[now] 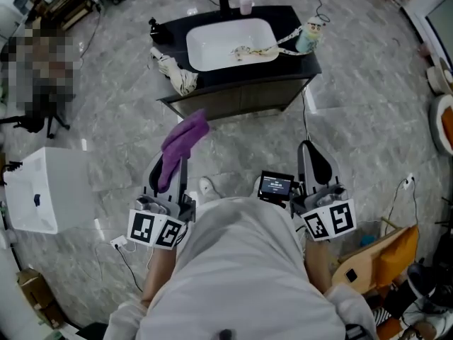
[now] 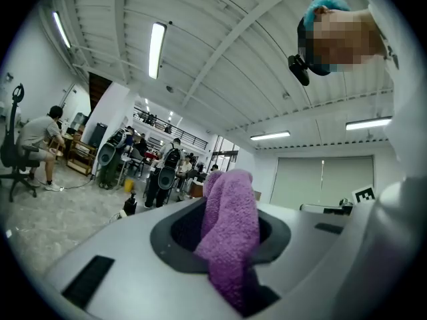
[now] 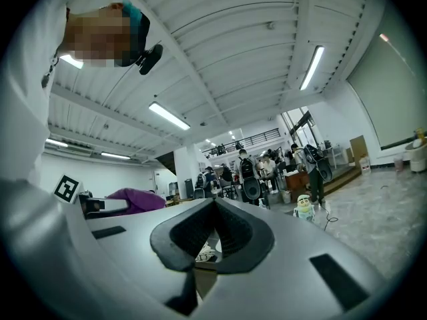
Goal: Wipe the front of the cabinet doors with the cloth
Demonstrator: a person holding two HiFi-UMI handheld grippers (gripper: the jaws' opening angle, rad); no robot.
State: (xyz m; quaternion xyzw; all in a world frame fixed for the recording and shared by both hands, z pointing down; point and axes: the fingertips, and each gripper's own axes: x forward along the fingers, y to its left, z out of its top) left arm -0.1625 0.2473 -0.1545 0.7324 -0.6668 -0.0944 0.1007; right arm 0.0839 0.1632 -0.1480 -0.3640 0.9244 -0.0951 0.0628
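Observation:
In the head view the dark cabinet doors (image 1: 241, 98) face me under a black counter with a white sink (image 1: 230, 42). My left gripper (image 1: 173, 163) is shut on a purple cloth (image 1: 185, 137), which flops over its tips a short way in front of the doors. The left gripper view shows the cloth (image 2: 233, 232) pinched between the jaws and standing up from them, with the gripper (image 2: 223, 235) pointing up at the ceiling. My right gripper (image 1: 311, 153) is held beside it, shut and empty. In its own view the right gripper (image 3: 213, 235) also points upward, and the cloth (image 3: 130, 199) shows at the left.
A crumpled cream rag (image 1: 177, 73) lies on the counter's left end, a small figurine (image 1: 309, 35) at its right end, a bottle (image 1: 245, 4) behind the sink. A white box (image 1: 42, 190) stands on the floor at left, an orange board (image 1: 386, 253) at right. Cables cross the floor.

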